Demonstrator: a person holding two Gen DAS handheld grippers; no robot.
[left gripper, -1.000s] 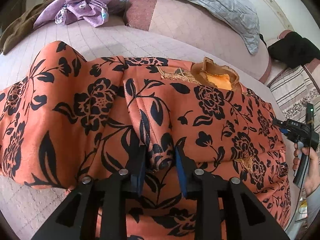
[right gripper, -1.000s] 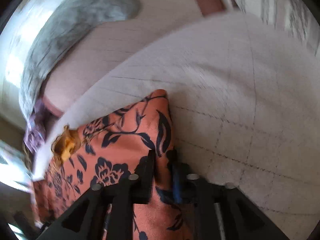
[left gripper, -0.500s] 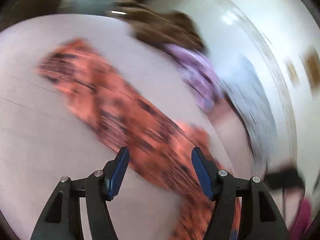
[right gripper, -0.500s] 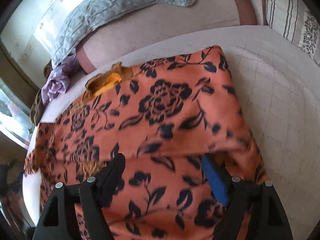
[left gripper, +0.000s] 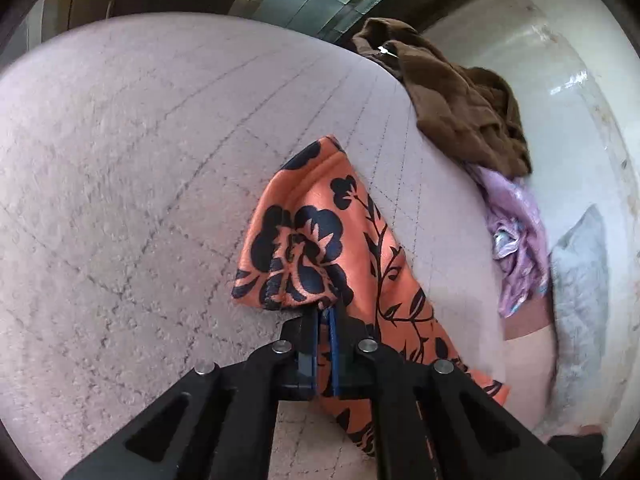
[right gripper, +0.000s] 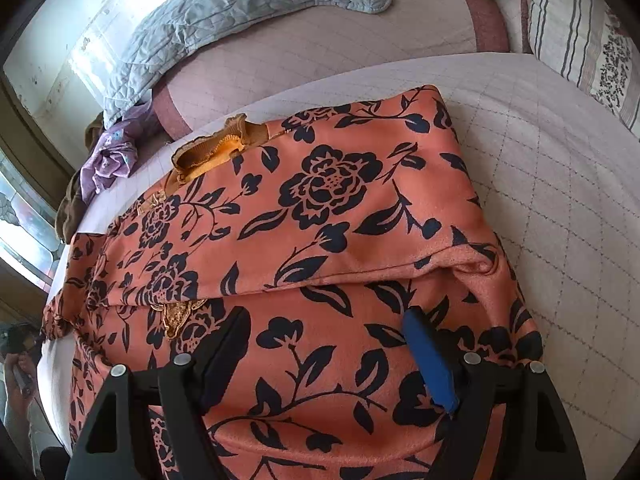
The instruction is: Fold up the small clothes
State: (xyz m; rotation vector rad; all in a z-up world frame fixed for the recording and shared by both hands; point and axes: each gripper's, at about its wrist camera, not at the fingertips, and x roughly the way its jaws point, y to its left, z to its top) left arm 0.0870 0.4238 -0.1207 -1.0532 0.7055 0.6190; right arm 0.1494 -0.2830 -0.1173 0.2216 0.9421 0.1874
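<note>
Left gripper [left gripper: 325,316] pinches a corner of the orange floral garment [right gripper: 320,208] (black flowers) on the bed [left gripper: 120,200]; right gripper [right gripper: 332,344] fingers spread wide above it

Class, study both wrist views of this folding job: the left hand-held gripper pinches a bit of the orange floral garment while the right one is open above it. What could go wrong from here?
1. The left hand-held gripper pinches only a small bunched edge of the orange floral garment; it may slip out when pulled.
2. The right hand-held gripper is open and holds nothing, so a pull from the left could drag the fold already laid across the garment out of line.
</note>
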